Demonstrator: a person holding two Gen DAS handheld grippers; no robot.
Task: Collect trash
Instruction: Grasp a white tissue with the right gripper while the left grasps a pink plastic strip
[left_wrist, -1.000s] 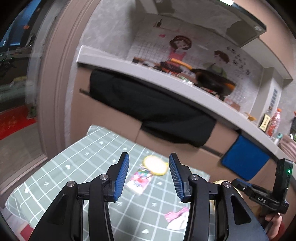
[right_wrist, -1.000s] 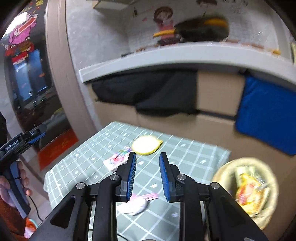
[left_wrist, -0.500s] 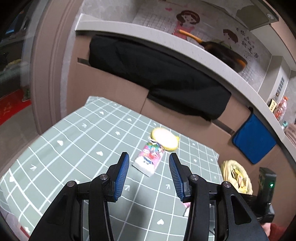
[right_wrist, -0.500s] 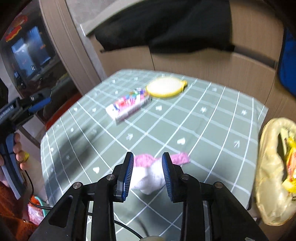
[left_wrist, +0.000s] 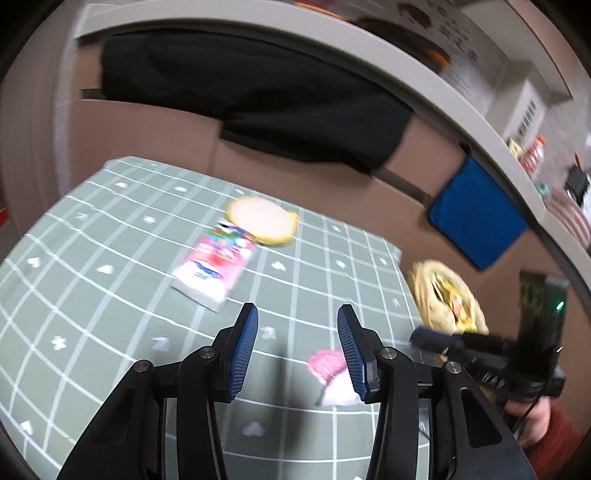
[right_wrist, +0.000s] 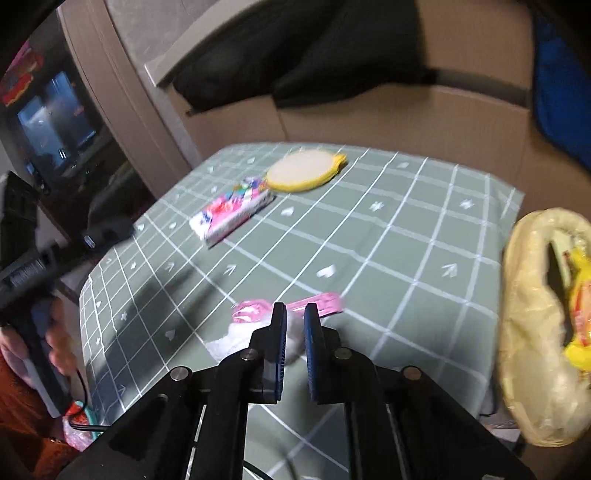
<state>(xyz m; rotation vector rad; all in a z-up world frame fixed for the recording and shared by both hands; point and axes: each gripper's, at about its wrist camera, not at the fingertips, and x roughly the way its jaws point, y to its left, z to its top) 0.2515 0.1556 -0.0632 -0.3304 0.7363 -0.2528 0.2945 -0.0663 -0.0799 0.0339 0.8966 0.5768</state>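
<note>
My right gripper (right_wrist: 294, 321) has narrowed, clamping the pink-white wrapper (right_wrist: 258, 325) beside the trash bag (right_wrist: 532, 332); my left gripper (left_wrist: 297, 332) hangs spread, empty.

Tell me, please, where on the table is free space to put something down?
Bare cloth lies left of the pink box, and between that box and the pink-white wrapper. The far middle is crowded: box touching yellow lid. The right tool occupies the wrapper.

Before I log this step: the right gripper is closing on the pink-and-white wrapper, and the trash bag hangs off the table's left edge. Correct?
Not quite. The right gripper is closing on the pink-and-white wrapper, but the trash bag hangs off the table's right edge, not the left. The right wrist view shows it.
</note>
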